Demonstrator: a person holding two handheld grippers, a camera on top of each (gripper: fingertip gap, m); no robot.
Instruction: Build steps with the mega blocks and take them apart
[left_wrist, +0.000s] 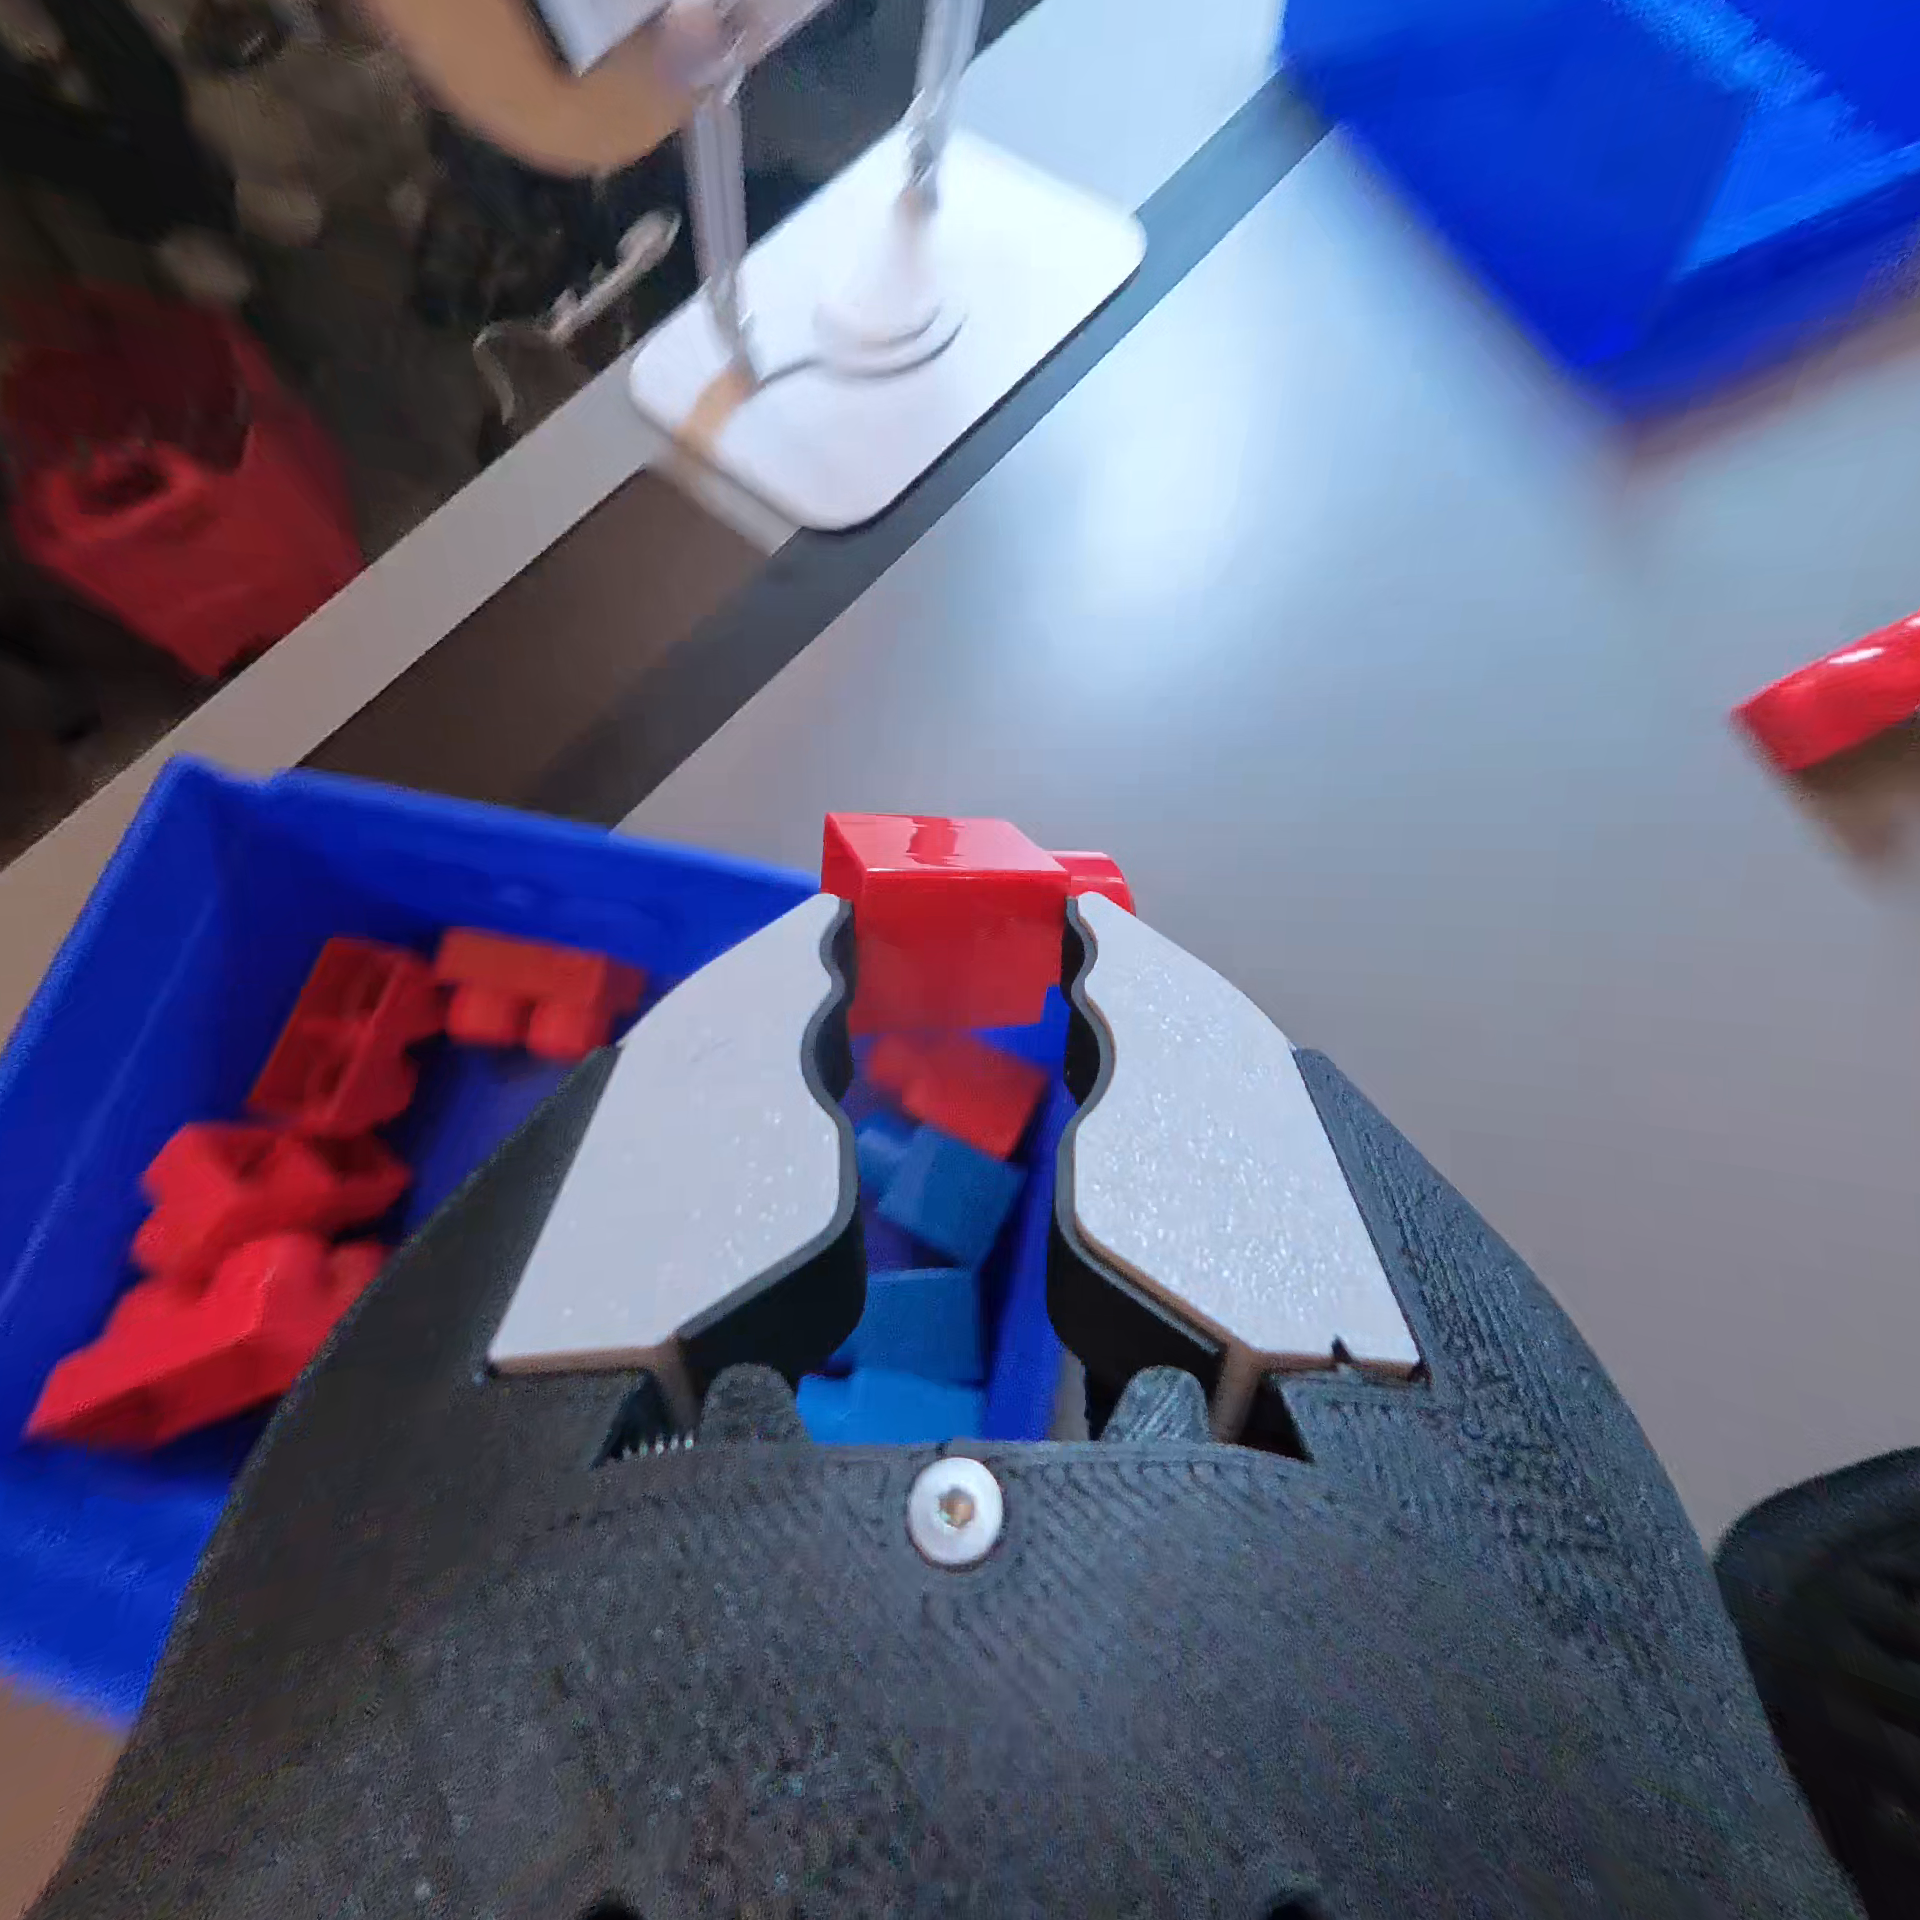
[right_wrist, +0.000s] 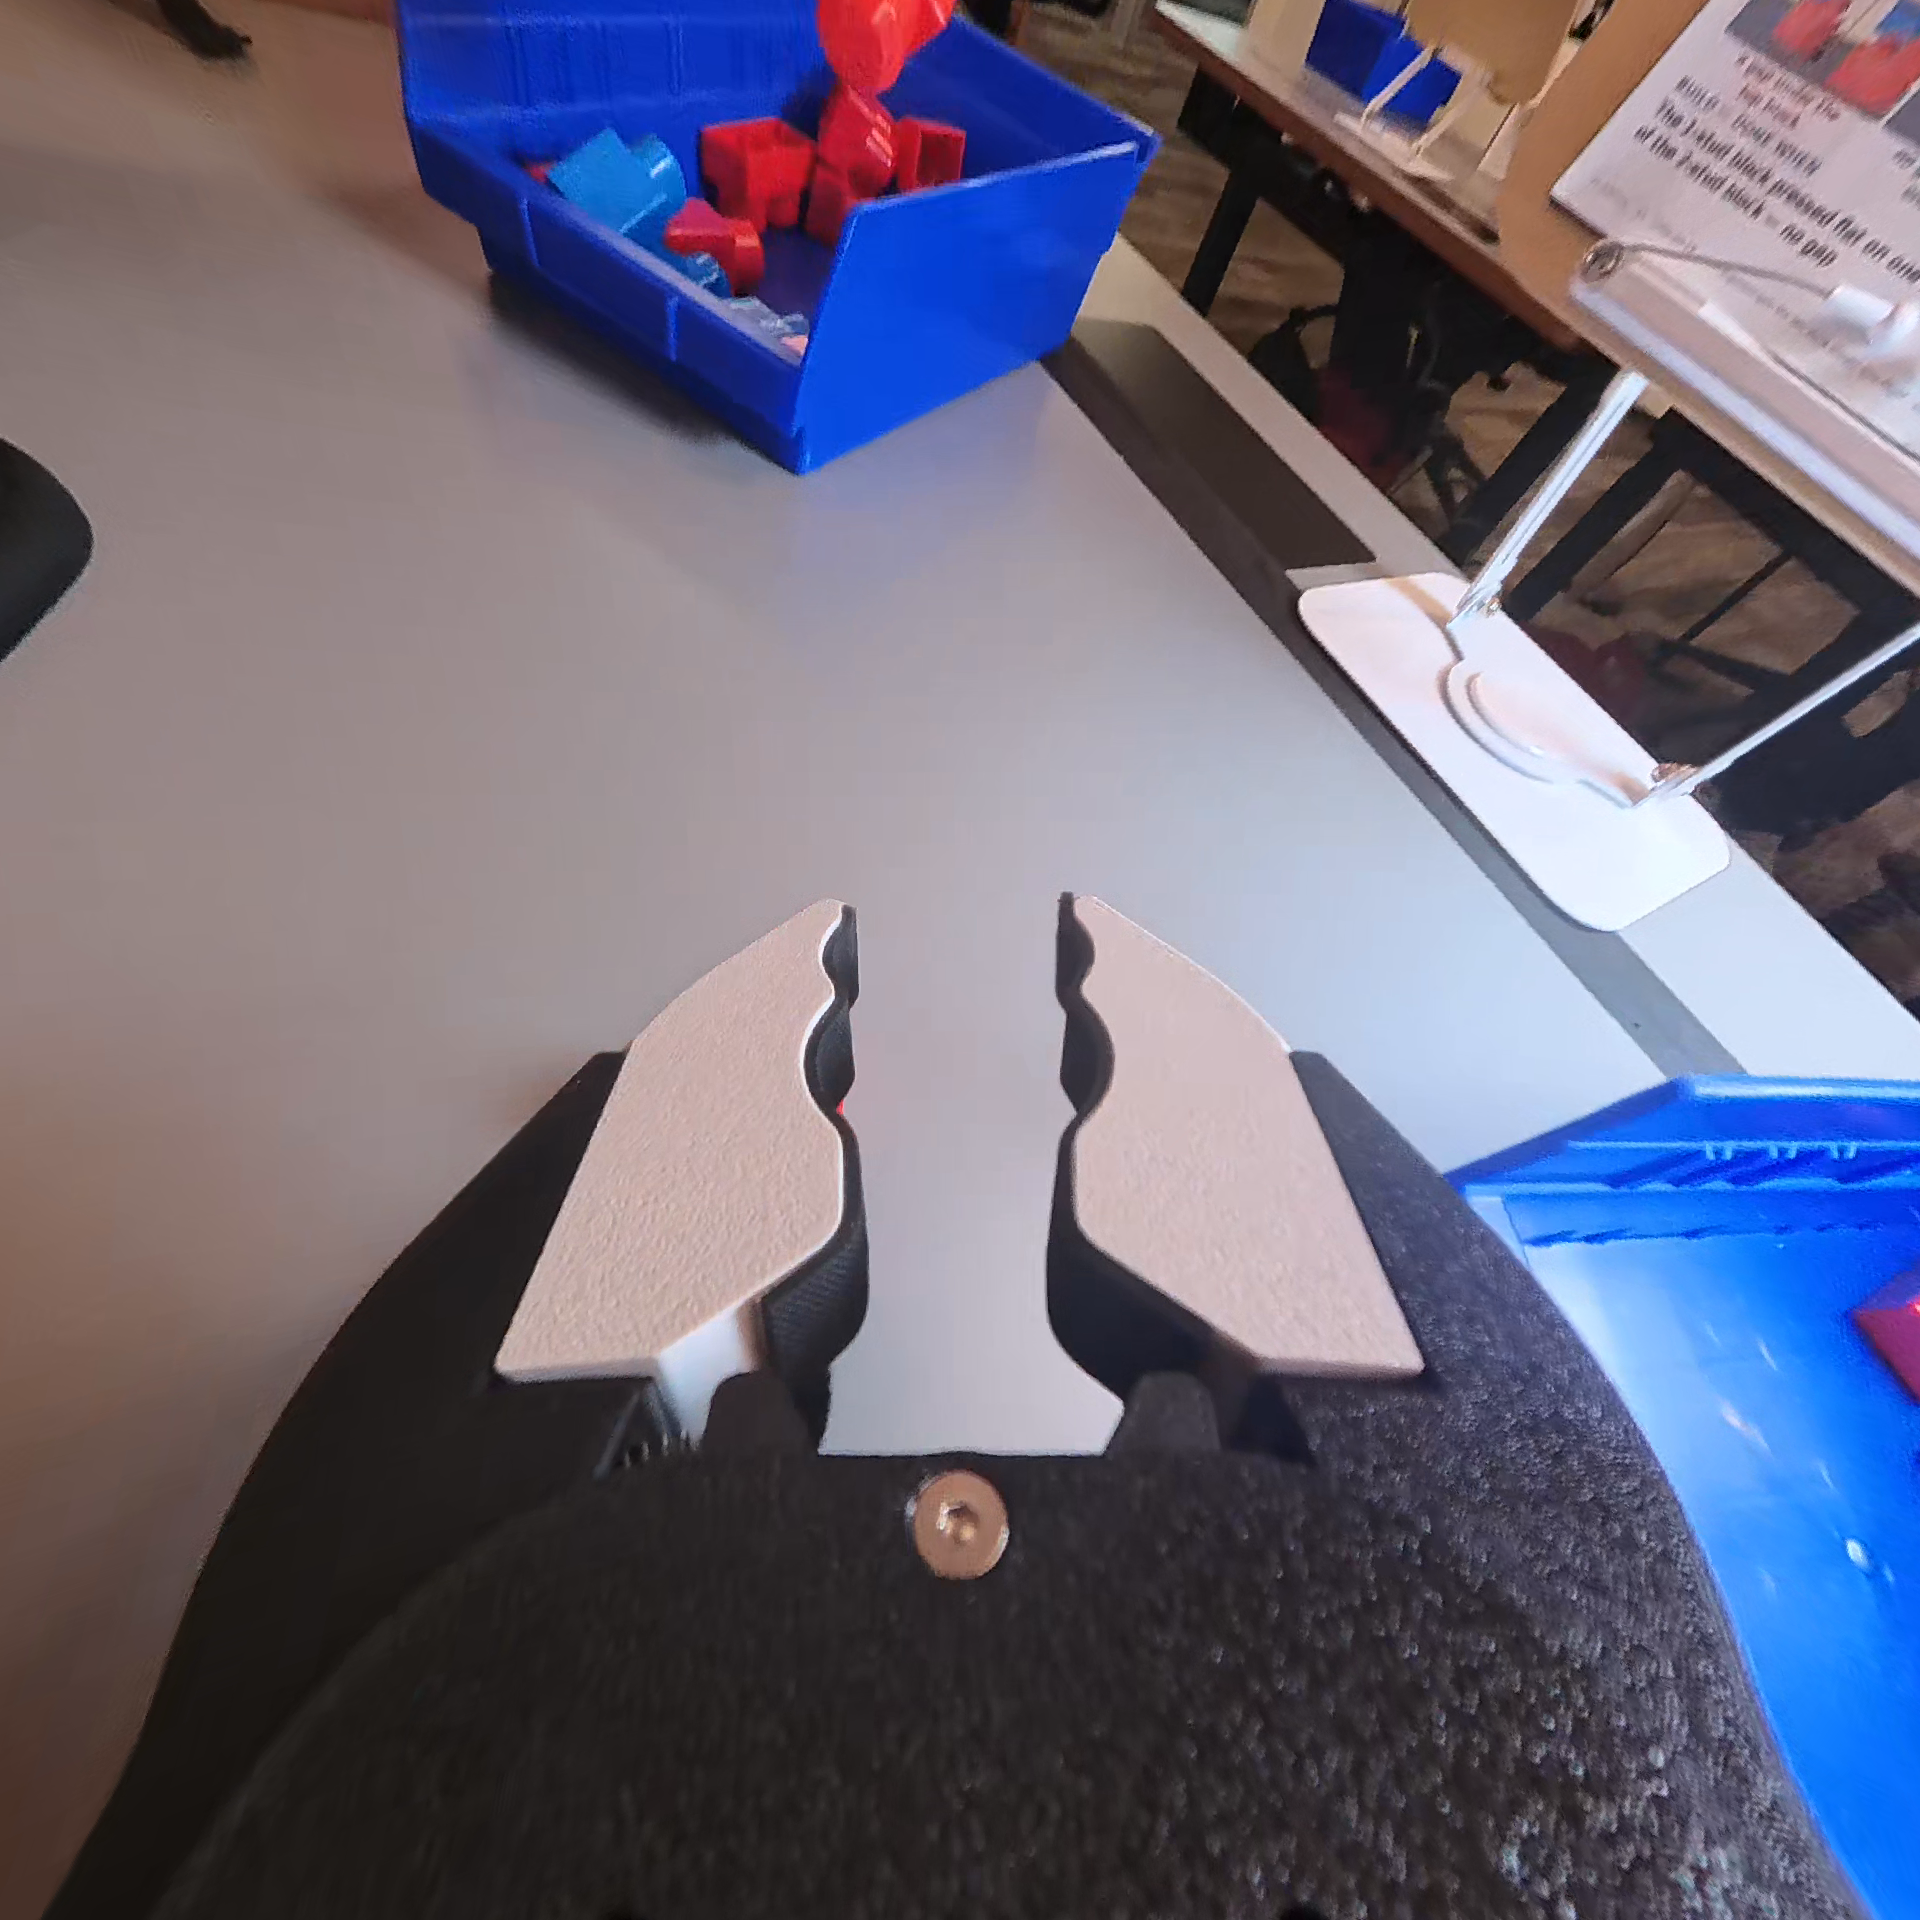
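Red block: pinched at the tips of the left hand-held gripper (left_wrist: 956, 935), this red block (left_wrist: 951, 920) hangs over the near edge of the blue bin (left_wrist: 156, 935), clear of the pile inside.
Bin contents: loose red blocks (left_wrist: 260, 1195) lie to the left and blue blocks (left_wrist: 935, 1247) sit under the jaws.
Long axis: the held block lies crosswise to the fingers, one stud poking out to the right.
Way to go: bare grey desk (left_wrist: 1299, 831) opens ahead and to the right, so I judge the block must travel that way to start a step.
Right hand-held gripper (right_wrist: 956, 925): jaws part-open, holding nothing, low over bare desk, well apart from the block bin.
Nearer hand: the left one, since it already has the block.
Second bin (right_wrist: 1714, 1351): just beside the right hand-held gripper.
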